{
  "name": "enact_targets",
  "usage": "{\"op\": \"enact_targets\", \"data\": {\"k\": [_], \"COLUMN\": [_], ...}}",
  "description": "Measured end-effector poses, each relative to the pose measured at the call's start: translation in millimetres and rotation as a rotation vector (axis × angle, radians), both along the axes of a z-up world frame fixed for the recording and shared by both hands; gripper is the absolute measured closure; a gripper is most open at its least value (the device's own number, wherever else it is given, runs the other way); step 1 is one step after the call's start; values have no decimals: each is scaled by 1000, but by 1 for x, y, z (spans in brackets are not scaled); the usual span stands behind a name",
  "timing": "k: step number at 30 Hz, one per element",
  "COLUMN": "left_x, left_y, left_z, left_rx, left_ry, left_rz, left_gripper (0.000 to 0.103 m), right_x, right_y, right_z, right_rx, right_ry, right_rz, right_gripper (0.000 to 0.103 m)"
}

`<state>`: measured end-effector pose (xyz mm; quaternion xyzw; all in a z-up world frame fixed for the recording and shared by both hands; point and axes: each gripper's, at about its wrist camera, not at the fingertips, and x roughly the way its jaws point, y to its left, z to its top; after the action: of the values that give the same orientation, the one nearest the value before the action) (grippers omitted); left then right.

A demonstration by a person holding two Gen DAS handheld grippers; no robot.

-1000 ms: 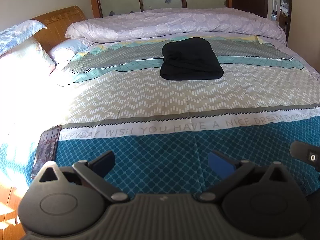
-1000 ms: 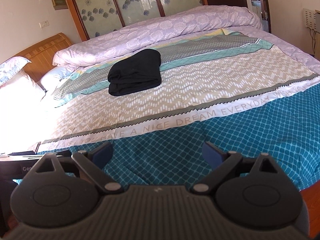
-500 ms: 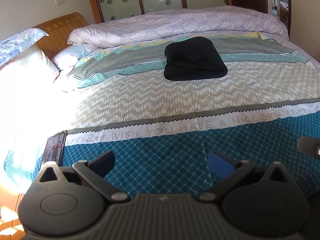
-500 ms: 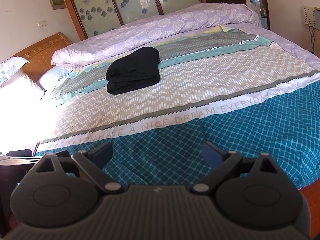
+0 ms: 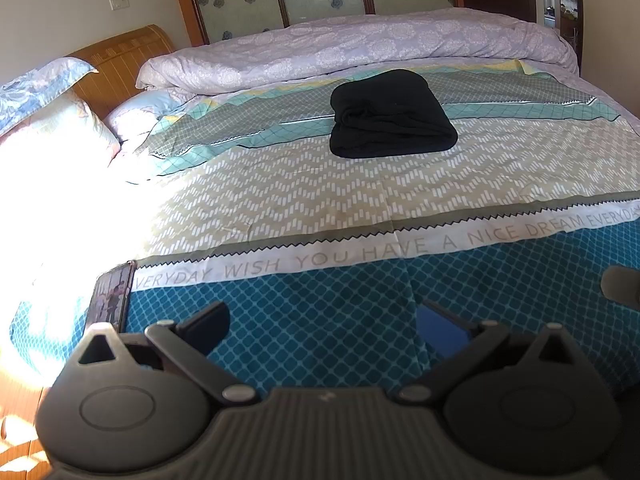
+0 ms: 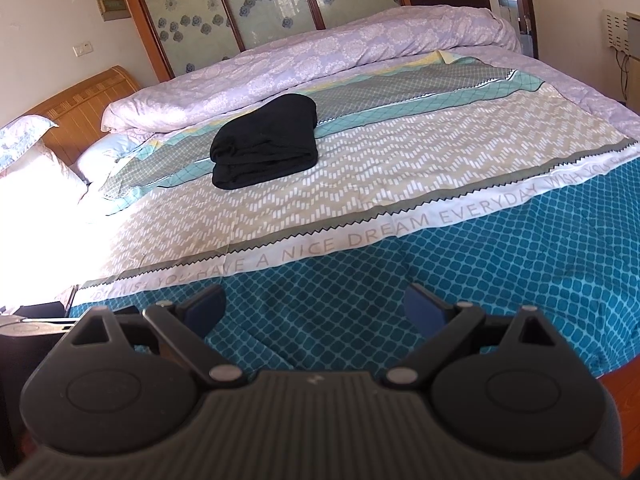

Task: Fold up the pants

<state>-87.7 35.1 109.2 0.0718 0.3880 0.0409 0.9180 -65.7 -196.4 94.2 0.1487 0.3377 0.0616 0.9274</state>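
From the left wrist view, the left gripper (image 5: 322,326) hangs over the near teal edge of the bed (image 5: 320,320), jaws spread wide and nothing between them. The black pants (image 5: 390,116) sit far up the bed, centre-right, already a compact folded bundle resting on the patterned bedspread just short of the rolled lilac duvet (image 5: 360,48). A phone (image 5: 112,298) lies at the near left edge of the bed, close beside the gripper's left finger. Strong sun washes out the pillows (image 5: 52,120) on the left.

Over to the right wrist view: the right gripper (image 6: 314,308) also hovers at the near edge, jaws spread, empty. Here the pants (image 6: 266,142) show left of centre, far off, and the stacked layers on the near side look a little loose and rounded.

By the look of it, the folding is done or nearly done, with both grippers well apart from the garment. The risks from here? Any touch-up would mean a long reach, and pinching only the top layer could drag the bundle open. Soft bedding underneath could also get caught in the jaws along with the cloth. And that phone sits near enough to the edge that a careless swing of the left gripper might knock it off.
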Motion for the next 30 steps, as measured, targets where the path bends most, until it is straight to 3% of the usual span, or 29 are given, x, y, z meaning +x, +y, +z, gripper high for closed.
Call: {"op": "enact_targets", "data": {"k": [30], "left_x": [-2], "left_y": [-1], "left_z": [1], "left_rx": [-2], "left_ry": [-12], "left_rz": [-14], "left_gripper": [0], "right_x": [-1], "right_y": [-1], "right_z": [5], "right_rx": [0], "right_ry": [-14], "right_rz": [-12], "right_gripper": [6]}}
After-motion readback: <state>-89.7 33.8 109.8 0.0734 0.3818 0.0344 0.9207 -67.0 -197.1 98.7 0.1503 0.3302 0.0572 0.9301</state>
